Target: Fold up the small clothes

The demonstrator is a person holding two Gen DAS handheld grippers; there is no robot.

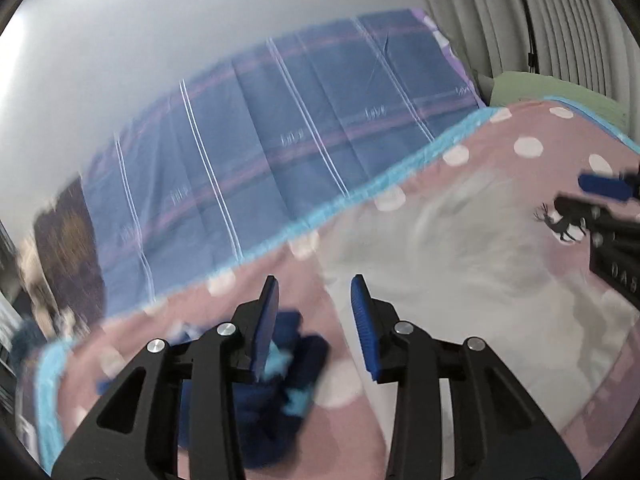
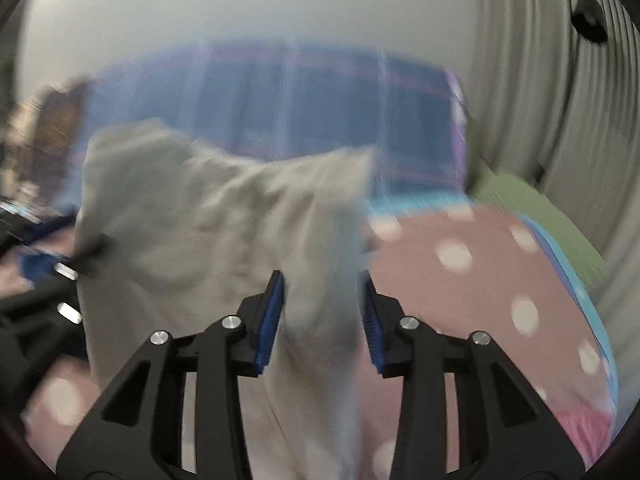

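Observation:
A white garment [image 1: 460, 264] with a black deer print [image 1: 564, 224] is spread on the pink dotted blanket [image 1: 500, 152]. My left gripper [image 1: 314, 280] hovers at its left edge, jaws apart with nothing between them. A crumpled dark blue garment [image 1: 280, 380] lies under its left finger. In the right wrist view the white garment [image 2: 224, 216] is blurred and bunched up. A strip of it runs between the parted jaws of my right gripper [image 2: 320, 276], and the pads do not clamp it. The right gripper's blue pad [image 1: 604, 188] shows at the edge of the left wrist view.
A blue plaid sheet [image 1: 260, 152] covers the bed beyond the blanket's turquoise border. A green pillow [image 1: 552, 88] lies at the far right by pleated curtains [image 1: 560, 20]. Dark furniture [image 1: 64, 248] stands at the left. A pink item [image 2: 584, 428] sits at the blanket's lower right.

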